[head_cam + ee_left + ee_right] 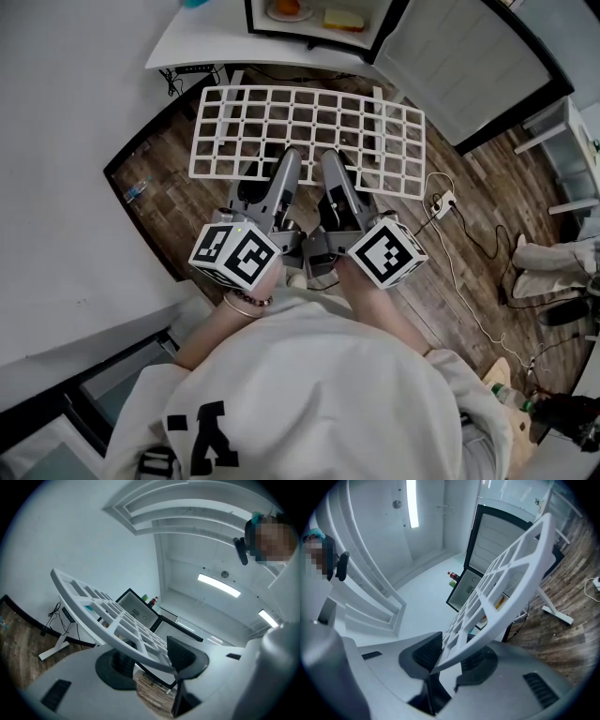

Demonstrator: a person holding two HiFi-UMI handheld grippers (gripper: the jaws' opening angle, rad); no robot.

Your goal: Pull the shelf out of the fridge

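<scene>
Your head view looks steeply down on the shelf [309, 141] from above its near edge. The open fridge [319, 19] lies beyond the shelf's far edge. The left gripper view and right gripper view sit right at that near edge, low, facing up across the shelf toward the ceiling [187, 541]. All three views share the shelf and the fridge beyond it.

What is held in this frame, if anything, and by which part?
The white grid shelf, clamped along its near edge by both the left gripper and the right gripper, side by side.
</scene>
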